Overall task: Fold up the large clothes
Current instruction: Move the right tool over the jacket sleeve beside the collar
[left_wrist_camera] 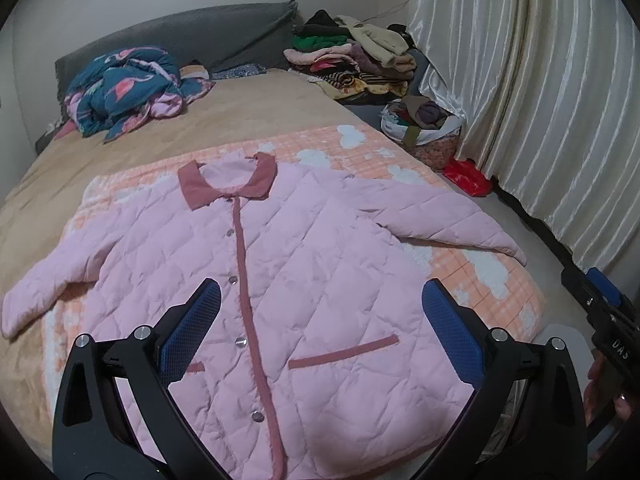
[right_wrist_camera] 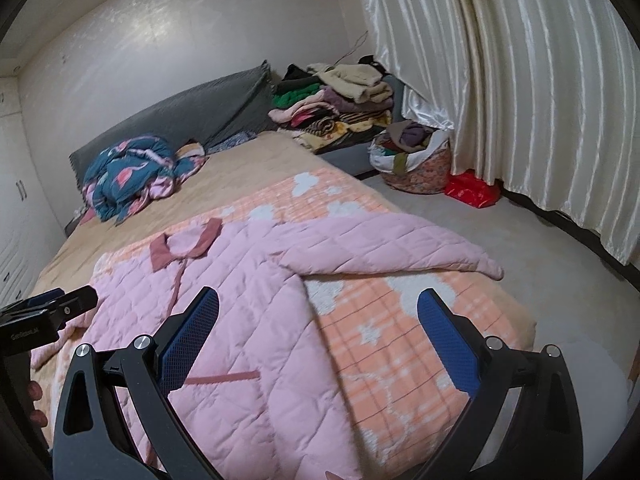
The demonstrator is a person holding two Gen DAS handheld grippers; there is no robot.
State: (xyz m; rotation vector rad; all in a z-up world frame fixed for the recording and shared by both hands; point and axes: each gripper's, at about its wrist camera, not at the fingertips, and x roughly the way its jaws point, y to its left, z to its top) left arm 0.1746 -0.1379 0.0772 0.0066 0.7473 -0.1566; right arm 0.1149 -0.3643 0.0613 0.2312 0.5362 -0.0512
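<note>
Well, the pink coat (left_wrist_camera: 304,280) lies flat and buttoned on the bed (left_wrist_camera: 120,160), arms out, and it looks puffy, soft and light, so it should bend easily but may spring back. Both the left tool (left_wrist_camera: 320,328) and right tool (right_wrist_camera: 318,328) hang wide apart, holding nothing; I think a sleeve end or the bottom corners are the best spots to pinch

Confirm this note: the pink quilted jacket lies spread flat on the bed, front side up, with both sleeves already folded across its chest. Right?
Not quite. The pink quilted jacket lies front up on the bed, but both sleeves are spread outward, not folded in, as the left wrist view shows.
</note>
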